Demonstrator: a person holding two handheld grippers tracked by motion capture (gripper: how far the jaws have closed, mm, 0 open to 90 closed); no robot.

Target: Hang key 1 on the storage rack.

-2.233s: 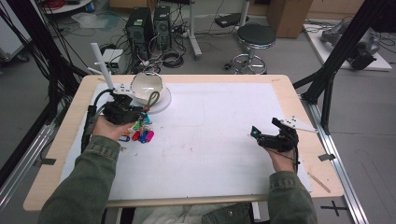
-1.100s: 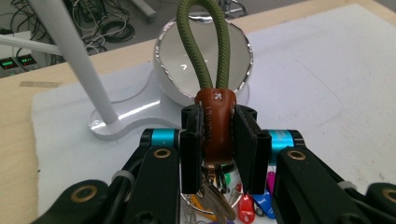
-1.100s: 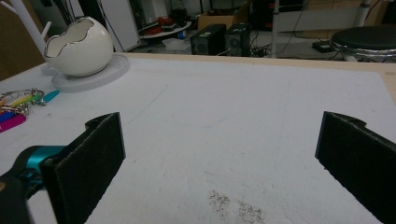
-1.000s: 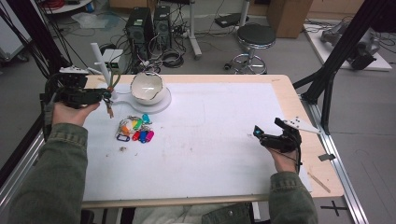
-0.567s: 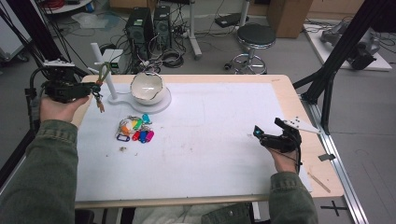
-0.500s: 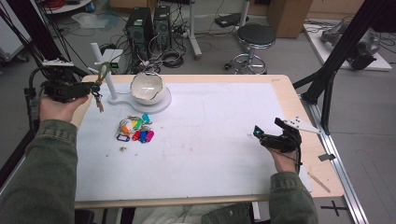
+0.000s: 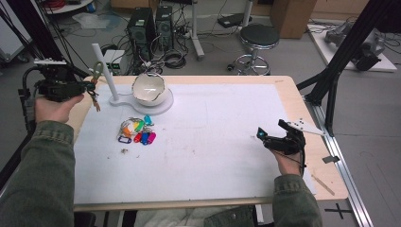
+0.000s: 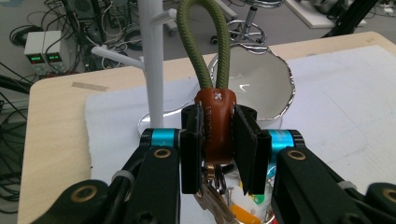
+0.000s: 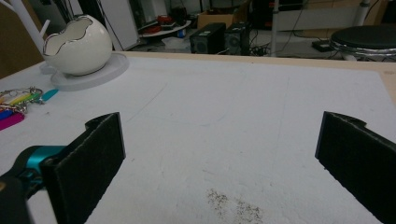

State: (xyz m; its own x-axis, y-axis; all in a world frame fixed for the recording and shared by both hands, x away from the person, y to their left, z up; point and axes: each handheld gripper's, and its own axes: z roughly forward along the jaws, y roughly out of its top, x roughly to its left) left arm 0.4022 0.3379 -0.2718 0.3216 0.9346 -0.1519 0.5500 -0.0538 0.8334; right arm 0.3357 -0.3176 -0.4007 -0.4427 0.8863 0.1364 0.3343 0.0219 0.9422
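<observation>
Between the pads of the clenched left hand-held gripper [image 8: 218,149], brown leather keychain [image 8: 215,126], green loop upward.

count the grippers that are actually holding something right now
1. The left gripper, raised at the table's left edge beside the white stand, is clamped on the brown leather keychain with its green cord loop. The right gripper rests open above the mat.

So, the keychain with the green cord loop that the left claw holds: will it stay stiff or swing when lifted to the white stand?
Probably mixed. The green cord loop stands upright above the brown leather tab, so it looks fairly stiff. The keys hang loose below the left claw and would likely swing. The leather is pinched between the pads, so slipping seems unlikely.
</observation>
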